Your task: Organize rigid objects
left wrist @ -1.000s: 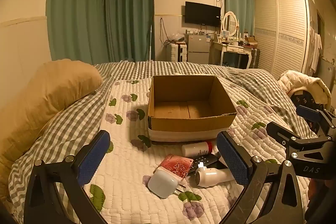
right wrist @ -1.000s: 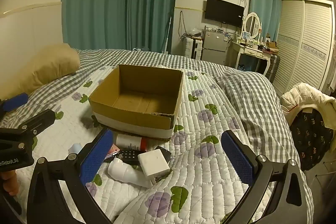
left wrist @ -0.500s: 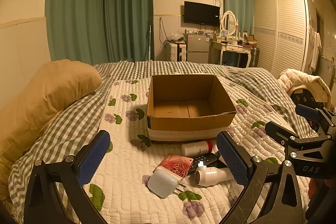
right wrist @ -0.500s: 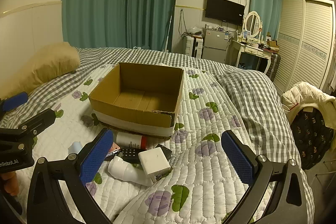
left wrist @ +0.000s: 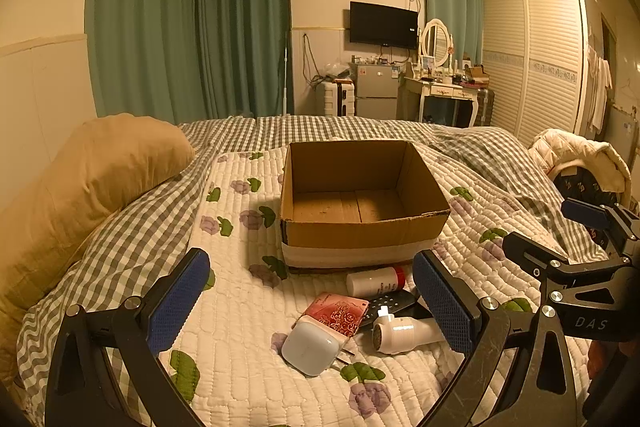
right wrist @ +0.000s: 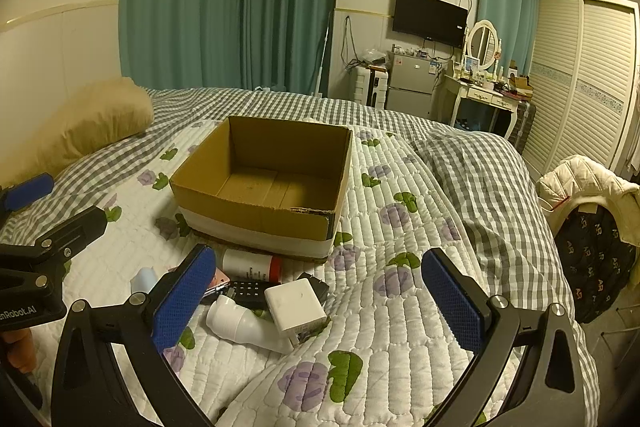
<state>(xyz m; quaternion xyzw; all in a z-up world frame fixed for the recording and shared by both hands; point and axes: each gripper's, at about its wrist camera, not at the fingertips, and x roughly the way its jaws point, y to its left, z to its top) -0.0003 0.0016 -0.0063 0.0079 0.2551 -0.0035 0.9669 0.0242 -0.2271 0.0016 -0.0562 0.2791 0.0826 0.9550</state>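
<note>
An empty cardboard box (left wrist: 362,227) (right wrist: 256,215) stands on the quilted bed. In front of it lies a small pile: a white bottle with a red cap (left wrist: 376,279) (right wrist: 250,263), a pink patterned case (left wrist: 337,313), a black remote (left wrist: 388,303) (right wrist: 248,291), a pale blue charger (left wrist: 310,347), a white handheld device (left wrist: 404,334) (right wrist: 244,327) and a white square adapter (right wrist: 295,305). My left gripper (left wrist: 310,301) is open and empty, above the pile. My right gripper (right wrist: 320,291) is open and empty, just right of the pile.
A tan pillow (left wrist: 92,179) lies at the left on the checked bedding. A chair with a white jacket (right wrist: 588,187) stands right of the bed. A dresser, a fridge and a wardrobe (right wrist: 592,75) line the far wall.
Both grippers have barely shifted; the views are nearly the same. Nothing was taken hold of or let go.
</note>
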